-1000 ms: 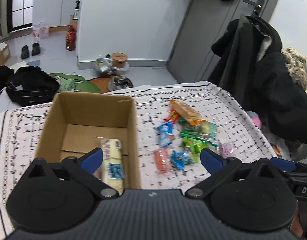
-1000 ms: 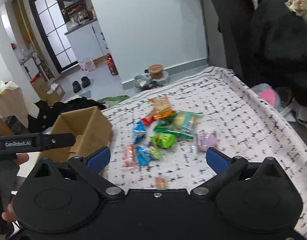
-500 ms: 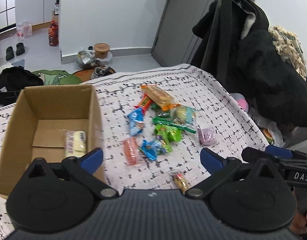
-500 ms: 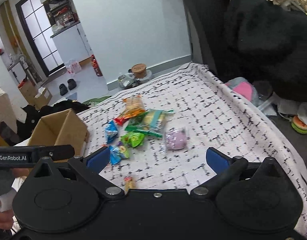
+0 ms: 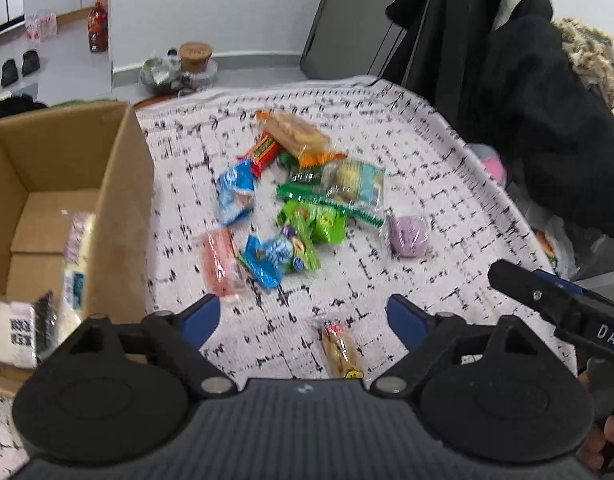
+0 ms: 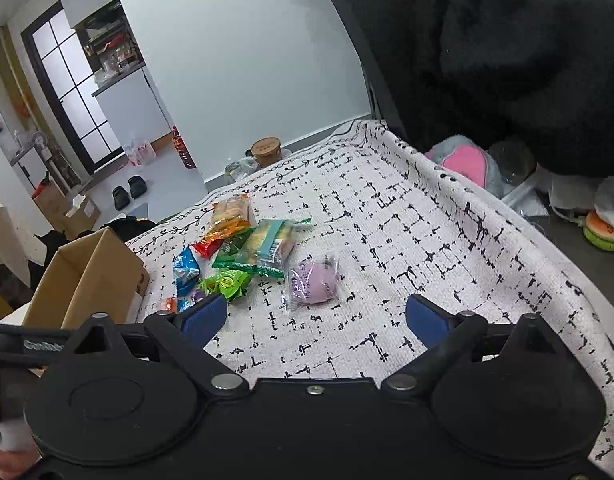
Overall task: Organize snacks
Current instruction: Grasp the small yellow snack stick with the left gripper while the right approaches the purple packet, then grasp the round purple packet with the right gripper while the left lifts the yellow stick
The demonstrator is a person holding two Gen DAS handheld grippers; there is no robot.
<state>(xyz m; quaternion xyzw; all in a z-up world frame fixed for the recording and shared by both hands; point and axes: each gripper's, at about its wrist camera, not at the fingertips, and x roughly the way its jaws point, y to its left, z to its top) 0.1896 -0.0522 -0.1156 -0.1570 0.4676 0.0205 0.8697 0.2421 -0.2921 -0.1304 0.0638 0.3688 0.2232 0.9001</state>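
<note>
A cardboard box (image 5: 123,184) stands at the left of the patterned cloth (image 5: 407,160) with a cream wrapped snack (image 5: 77,256) inside. A pile of wrapped snacks (image 5: 307,200) lies mid-cloth, with a purple round snack (image 5: 407,236) to its right and a small snack (image 5: 341,352) nearer me. My left gripper (image 5: 303,318) is open and empty just behind the small snack. My right gripper (image 6: 317,316) is open and empty, just behind the purple snack (image 6: 313,282). The box (image 6: 91,280) and pile (image 6: 243,248) also show there.
Black coats (image 5: 527,100) hang beyond the cloth's right edge. A pink plush (image 6: 467,160) and toys lie on the floor at right. A lidded tub (image 6: 266,151) and bags sit on the floor behind the table.
My left gripper has swung right from over the box to the snack pile, open throughout. My right gripper has moved right and closer to the purple snack.
</note>
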